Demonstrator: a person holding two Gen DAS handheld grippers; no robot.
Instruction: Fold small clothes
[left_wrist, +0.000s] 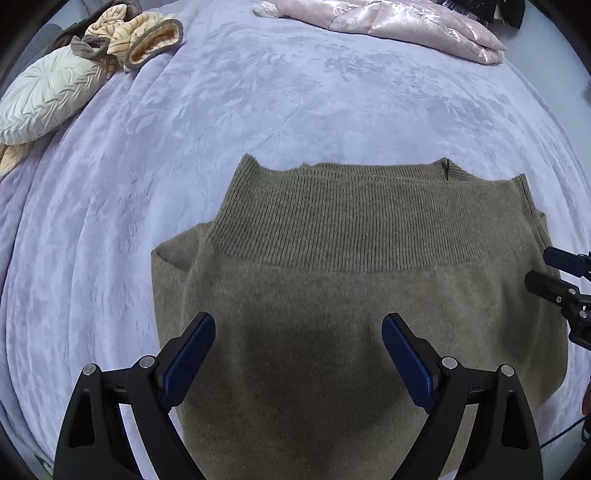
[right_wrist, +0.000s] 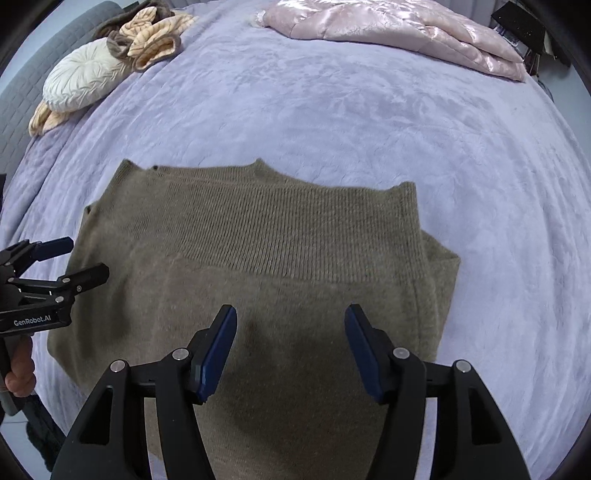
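Beneath both spread, empty tongs, left (left_wrist: 298, 325) and right (right_wrist: 290, 317), lies the olive sweater (left_wrist: 351, 266).

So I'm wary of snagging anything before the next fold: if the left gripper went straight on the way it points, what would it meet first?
Most likely the olive-brown knitted sweater lying on the lavender blanket. The left gripper, jaws open, points down over its body, short of the ribbed band. Depth is unclear.
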